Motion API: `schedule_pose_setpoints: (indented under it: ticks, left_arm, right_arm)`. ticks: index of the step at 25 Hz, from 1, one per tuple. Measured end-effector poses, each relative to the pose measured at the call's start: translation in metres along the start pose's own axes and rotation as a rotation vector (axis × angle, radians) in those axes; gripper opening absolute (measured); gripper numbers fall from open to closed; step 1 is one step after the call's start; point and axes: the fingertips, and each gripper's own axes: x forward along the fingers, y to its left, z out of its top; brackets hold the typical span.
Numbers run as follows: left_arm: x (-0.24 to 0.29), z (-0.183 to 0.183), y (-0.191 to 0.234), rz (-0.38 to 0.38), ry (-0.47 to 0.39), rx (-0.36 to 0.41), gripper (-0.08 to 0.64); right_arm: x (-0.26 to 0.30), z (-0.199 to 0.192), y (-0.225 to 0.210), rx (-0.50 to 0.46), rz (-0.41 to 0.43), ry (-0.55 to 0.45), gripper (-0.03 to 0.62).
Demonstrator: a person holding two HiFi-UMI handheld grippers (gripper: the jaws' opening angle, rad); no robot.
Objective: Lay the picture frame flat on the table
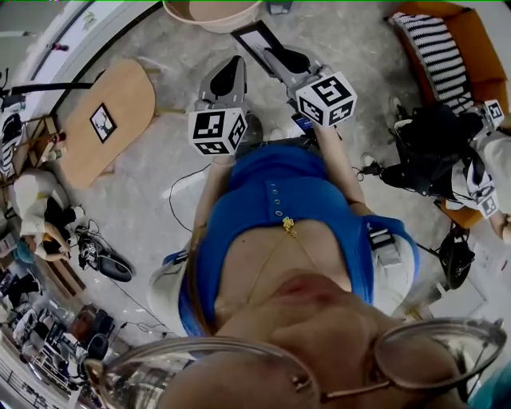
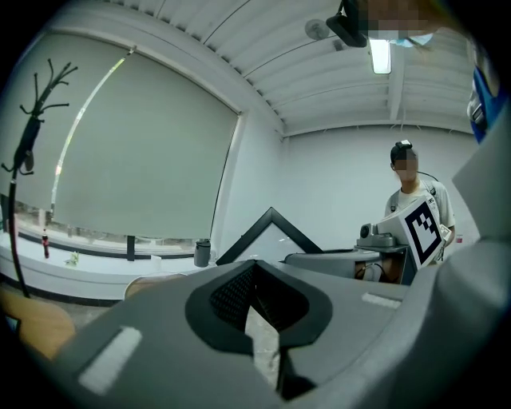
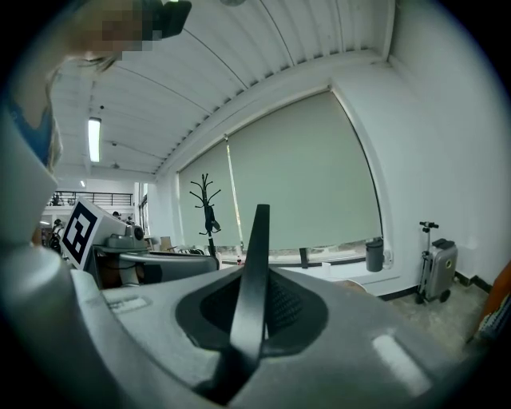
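Observation:
A black picture frame (image 1: 257, 36) with a white middle is held off the floor in front of the person. My right gripper (image 1: 286, 57) is shut on its near edge. In the right gripper view the frame (image 3: 257, 256) stands edge-on as a thin black bar between the pads. My left gripper (image 1: 230, 76) hangs just left of the frame and apart from it. Its jaws (image 2: 259, 319) show a narrow gap with nothing in it, and the frame's corner (image 2: 271, 233) rises beyond them.
A wooden oval table (image 1: 128, 92) with a small framed picture (image 1: 102, 122) stands to the left, and a round tabletop (image 1: 211, 12) lies ahead. To the right are an orange sofa (image 1: 479, 48) and another person (image 2: 411, 192). A coat rack (image 3: 206, 212) and a suitcase (image 3: 435, 268) stand by the window.

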Motion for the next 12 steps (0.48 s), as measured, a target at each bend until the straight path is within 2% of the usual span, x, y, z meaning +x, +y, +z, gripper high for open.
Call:
schedule_pose_setpoints:
  ticks: [6,12]
  left_arm:
    - [0.037,0.015,0.044,-0.054,-0.004,-0.002,0.002]
    - [0.061,0.032,0.091,-0.070,0.014,0.011,0.002]
  right_arm:
    - [0.049,0.018,-0.022,-0.021,-0.052,-0.019,0.023]
    - [0.095,0.037,-0.033,-0.035,-0.081,-0.032,0.023]
